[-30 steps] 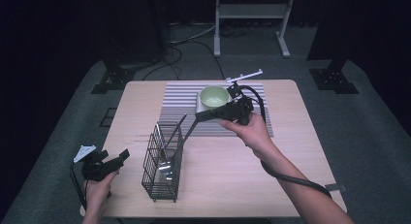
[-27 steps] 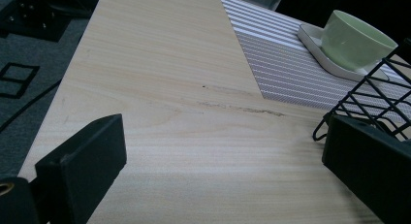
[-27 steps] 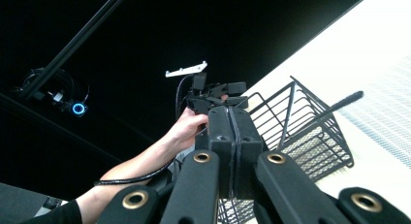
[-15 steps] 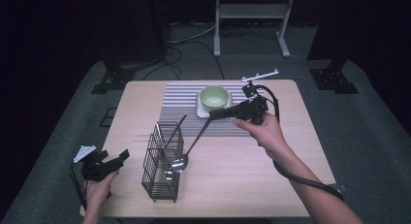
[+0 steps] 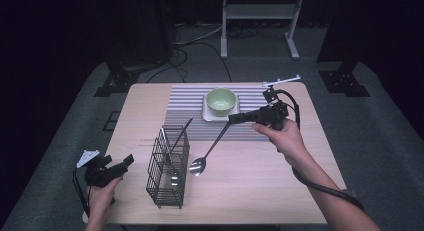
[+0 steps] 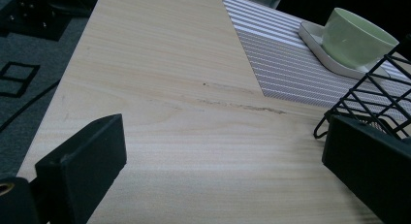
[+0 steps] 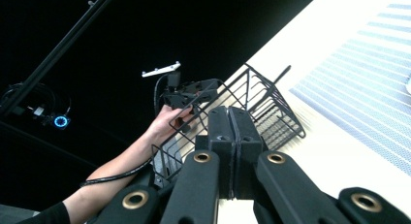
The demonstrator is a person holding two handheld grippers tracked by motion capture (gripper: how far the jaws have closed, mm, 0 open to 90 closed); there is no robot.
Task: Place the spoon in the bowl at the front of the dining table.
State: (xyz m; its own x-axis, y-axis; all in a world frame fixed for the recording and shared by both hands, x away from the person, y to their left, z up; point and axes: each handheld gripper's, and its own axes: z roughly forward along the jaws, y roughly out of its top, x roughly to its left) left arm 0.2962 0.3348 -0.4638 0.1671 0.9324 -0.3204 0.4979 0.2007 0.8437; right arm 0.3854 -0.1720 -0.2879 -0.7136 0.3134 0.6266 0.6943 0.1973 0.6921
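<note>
Your right gripper (image 5: 235, 118) hangs above the striped placemat (image 5: 190, 108), jaws pressed together on the handle end of a metal spoon (image 5: 209, 150). The spoon slants down and toward you from the jaw tips, its bowl just above or on the bare wood of the table (image 5: 250, 191), just beside the black wire basket (image 5: 167, 166); whether the bowl touches the wood cannot be told. In the right gripper view the jaws meet flat against each other, and the spoon handle between them is hidden by the jaws themselves.

Your left gripper (image 5: 122, 163) rests at the table's near left corner, jaws spread wide with nothing between them; in the left gripper view only bare wood lies between the two black pads (image 6: 82, 170).

The wire basket stands upright between your two hands. Inside it is a dark-handled utensil (image 5: 177, 138) leaning out of the top, its lower end hard to make out through the wires. Beyond the basket, a pale green bowl (image 5: 221, 101) sits on a white square plate (image 5: 207, 115) on the placemat.

No brand, label or writing can be read anywhere. The room around the table is dark.
</note>
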